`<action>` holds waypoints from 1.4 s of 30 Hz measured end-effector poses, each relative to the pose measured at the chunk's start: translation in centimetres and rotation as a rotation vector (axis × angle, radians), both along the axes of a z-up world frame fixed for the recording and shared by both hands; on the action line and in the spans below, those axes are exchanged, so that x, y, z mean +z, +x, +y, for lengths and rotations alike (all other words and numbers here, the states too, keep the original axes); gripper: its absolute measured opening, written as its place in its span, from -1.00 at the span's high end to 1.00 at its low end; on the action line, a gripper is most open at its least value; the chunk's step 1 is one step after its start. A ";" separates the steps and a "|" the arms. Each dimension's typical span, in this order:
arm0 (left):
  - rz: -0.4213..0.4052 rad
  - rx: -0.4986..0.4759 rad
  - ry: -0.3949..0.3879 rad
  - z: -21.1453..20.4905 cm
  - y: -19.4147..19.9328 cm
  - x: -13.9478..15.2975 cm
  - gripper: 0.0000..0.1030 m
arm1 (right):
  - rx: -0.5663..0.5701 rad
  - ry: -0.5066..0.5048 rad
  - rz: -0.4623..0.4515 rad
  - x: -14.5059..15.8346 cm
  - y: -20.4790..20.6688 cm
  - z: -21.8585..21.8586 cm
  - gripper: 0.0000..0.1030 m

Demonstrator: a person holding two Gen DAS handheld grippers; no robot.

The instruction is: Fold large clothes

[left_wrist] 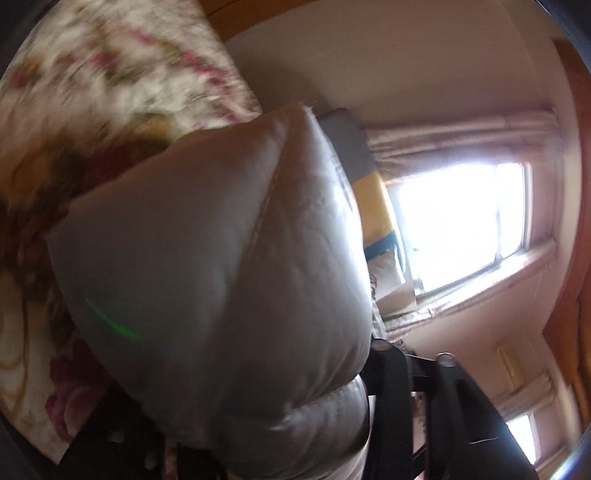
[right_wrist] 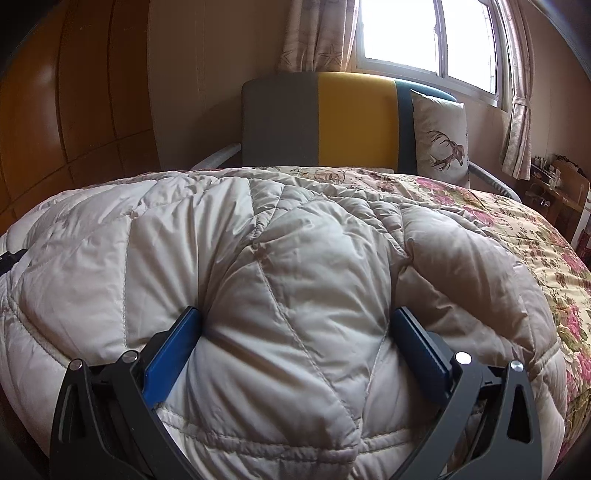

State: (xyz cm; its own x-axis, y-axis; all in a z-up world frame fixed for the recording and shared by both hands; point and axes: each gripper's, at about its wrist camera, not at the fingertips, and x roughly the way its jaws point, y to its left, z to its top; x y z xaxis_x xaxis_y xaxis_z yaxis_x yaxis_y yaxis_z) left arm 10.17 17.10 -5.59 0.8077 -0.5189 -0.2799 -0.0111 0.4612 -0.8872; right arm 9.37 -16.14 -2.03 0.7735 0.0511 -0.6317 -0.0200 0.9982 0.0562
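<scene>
A puffy beige quilted coat (right_wrist: 258, 251) lies spread on a floral bedspread (right_wrist: 517, 229). My right gripper (right_wrist: 295, 317) is wide open, its blue pads (right_wrist: 173, 354) pressed into the coat on either side of a bulge of fabric near the hem. In the left wrist view, which is tilted and blurred, my left gripper (left_wrist: 332, 424) is shut on a fold of the coat (left_wrist: 221, 266) and holds it lifted above the bedspread (left_wrist: 92, 74); the fabric hides the fingertips.
A grey, yellow and teal headboard (right_wrist: 325, 118) and a deer-print cushion (right_wrist: 439, 136) stand at the bed's far end. A bright window (right_wrist: 424, 33) with curtains is behind. Wooden wardrobe panels (right_wrist: 66, 110) are at left, a cluttered desk (right_wrist: 557, 181) at right.
</scene>
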 end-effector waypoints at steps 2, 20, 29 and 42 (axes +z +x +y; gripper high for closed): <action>-0.046 -0.012 0.033 0.1 -0.2 1.6 0.46 | -0.001 0.036 0.012 1.1 0.1 -0.4 -0.97; -0.301 -0.043 0.503 -4.4 -4.1 12.5 0.50 | -0.003 -0.130 0.081 1.6 5.8 6.0 -0.97; -0.274 -0.048 0.560 -5.4 -3.9 13.1 0.51 | 0.056 -0.141 0.124 2.1 11.2 8.4 -0.97; -0.301 -0.106 0.785 -10.2 -1.8 16.7 0.51 | -0.005 -0.062 0.102 4.3 5.0 5.8 -0.97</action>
State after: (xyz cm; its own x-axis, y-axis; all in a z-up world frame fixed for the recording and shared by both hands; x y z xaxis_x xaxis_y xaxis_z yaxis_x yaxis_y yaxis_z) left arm 8.42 6.90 11.09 0.8635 -0.3411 -0.3715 0.2525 0.9300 -0.2671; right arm 14.35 -10.33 2.31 0.7049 0.0059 -0.7093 -0.0127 0.9999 -0.0043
